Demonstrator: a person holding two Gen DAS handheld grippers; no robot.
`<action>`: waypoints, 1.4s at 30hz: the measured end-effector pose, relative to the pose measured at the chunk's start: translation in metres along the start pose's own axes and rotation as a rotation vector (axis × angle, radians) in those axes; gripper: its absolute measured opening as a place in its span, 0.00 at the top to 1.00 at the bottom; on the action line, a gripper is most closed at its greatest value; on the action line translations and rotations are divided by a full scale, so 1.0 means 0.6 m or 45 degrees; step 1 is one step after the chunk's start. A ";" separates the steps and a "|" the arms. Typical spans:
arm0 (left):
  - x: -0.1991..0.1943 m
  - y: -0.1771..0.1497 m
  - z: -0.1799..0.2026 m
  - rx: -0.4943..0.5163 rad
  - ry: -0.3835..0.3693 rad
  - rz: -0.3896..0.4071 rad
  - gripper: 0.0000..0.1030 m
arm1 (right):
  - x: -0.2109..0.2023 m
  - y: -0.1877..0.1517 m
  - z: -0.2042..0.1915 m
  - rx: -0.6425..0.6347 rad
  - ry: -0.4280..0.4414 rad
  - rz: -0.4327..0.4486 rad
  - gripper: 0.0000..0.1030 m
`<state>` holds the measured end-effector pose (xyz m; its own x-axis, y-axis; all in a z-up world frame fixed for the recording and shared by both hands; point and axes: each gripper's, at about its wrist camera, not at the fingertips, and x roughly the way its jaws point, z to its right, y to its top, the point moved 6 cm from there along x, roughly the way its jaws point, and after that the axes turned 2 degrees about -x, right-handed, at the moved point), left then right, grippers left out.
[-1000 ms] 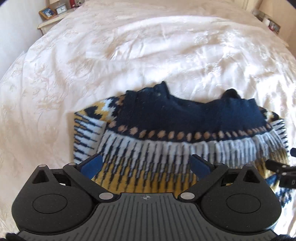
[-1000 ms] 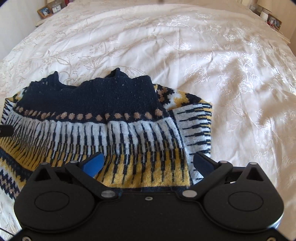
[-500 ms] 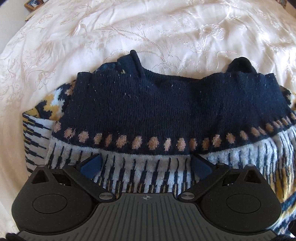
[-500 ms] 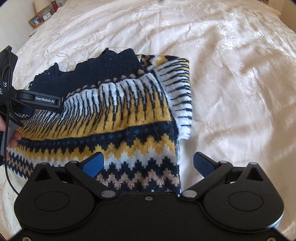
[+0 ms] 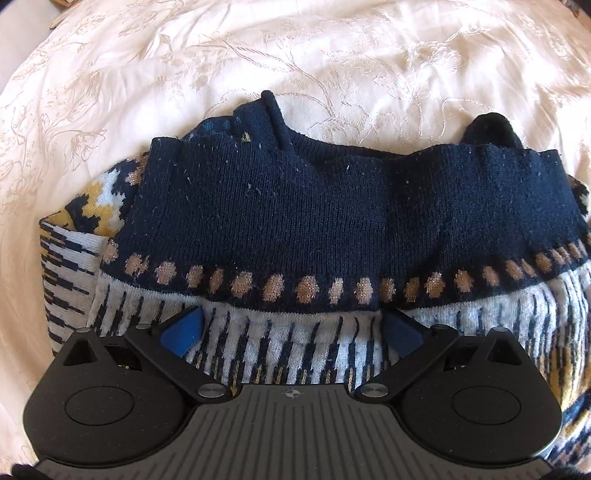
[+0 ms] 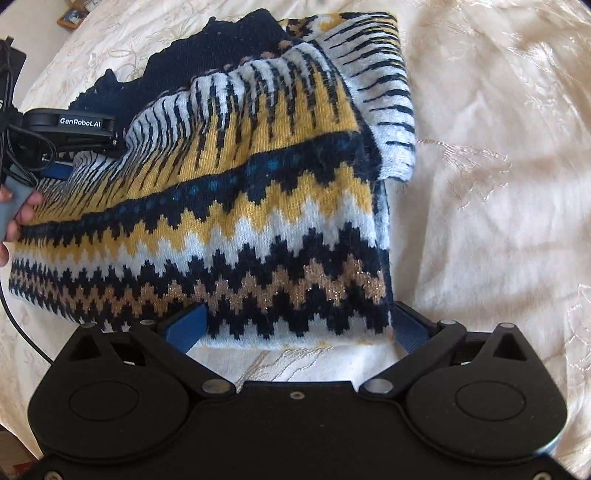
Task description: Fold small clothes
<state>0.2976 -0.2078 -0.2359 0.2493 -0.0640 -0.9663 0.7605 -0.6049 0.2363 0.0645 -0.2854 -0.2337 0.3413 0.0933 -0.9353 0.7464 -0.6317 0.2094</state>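
Note:
A small knitted sweater (image 5: 295, 221) in navy, white, yellow and tan lies on a cream bedspread (image 5: 295, 55), its sleeves folded in. In the left wrist view my left gripper (image 5: 291, 328) is open, its blue pads over the white striped band just below the navy yoke. In the right wrist view the sweater (image 6: 240, 206) shows its zigzag hem. My right gripper (image 6: 295, 325) is open at the hem's near edge, pads either side of the right hem corner. The left gripper (image 6: 70, 125) shows at the far left over the sweater.
The embroidered cream bedspread (image 6: 498, 184) spreads out on all sides of the sweater. A framed picture (image 6: 72, 16) stands on a bedside table at the far left. A black cable (image 6: 14, 317) hangs at the left edge.
My left gripper moved forward and lower onto the upper sweater. My right gripper pulled back from the middle of the sweater to its bottom hem. Both stayed open.

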 end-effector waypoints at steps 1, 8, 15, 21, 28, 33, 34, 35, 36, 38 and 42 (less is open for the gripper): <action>0.000 -0.001 -0.001 0.000 0.001 0.000 0.00 | -0.001 0.000 0.002 0.010 0.010 0.002 0.00; -0.006 -0.001 0.000 -0.010 0.027 0.002 0.00 | -0.032 0.013 0.060 0.221 0.296 0.036 0.01; -0.007 -0.006 0.005 -0.034 0.053 0.009 0.00 | -0.047 0.070 0.117 0.263 0.442 0.104 0.01; -0.009 -0.009 0.007 -0.054 0.066 0.015 0.00 | -0.017 0.118 0.120 0.271 0.592 0.103 0.01; -0.008 -0.012 0.006 -0.048 0.047 0.006 0.00 | 0.013 0.159 0.098 0.232 0.708 0.105 0.00; -0.008 -0.007 0.004 -0.042 0.045 0.002 0.00 | 0.026 0.180 0.084 0.231 0.772 0.123 0.00; -0.008 -0.007 0.004 -0.043 0.044 0.003 0.00 | 0.029 0.184 0.083 0.244 0.773 0.124 0.00; -0.010 -0.006 0.001 -0.043 0.043 0.004 0.00 | 0.032 0.185 0.085 0.262 0.777 0.127 0.00; -0.011 -0.006 0.001 -0.042 0.039 0.005 0.00 | 0.033 0.185 0.086 0.280 0.784 0.132 0.00; -0.013 -0.006 -0.001 -0.046 0.031 0.004 0.00 | 0.034 0.184 0.089 0.294 0.797 0.133 0.00; -0.036 -0.010 -0.009 -0.089 0.002 0.043 0.01 | 0.034 0.183 0.089 0.285 0.783 0.122 0.00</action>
<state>0.2908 -0.1985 -0.2159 0.2761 -0.0822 -0.9576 0.7918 -0.5454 0.2751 0.1225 -0.3940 -0.2450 0.7137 0.4091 -0.5685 0.5823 -0.7977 0.1569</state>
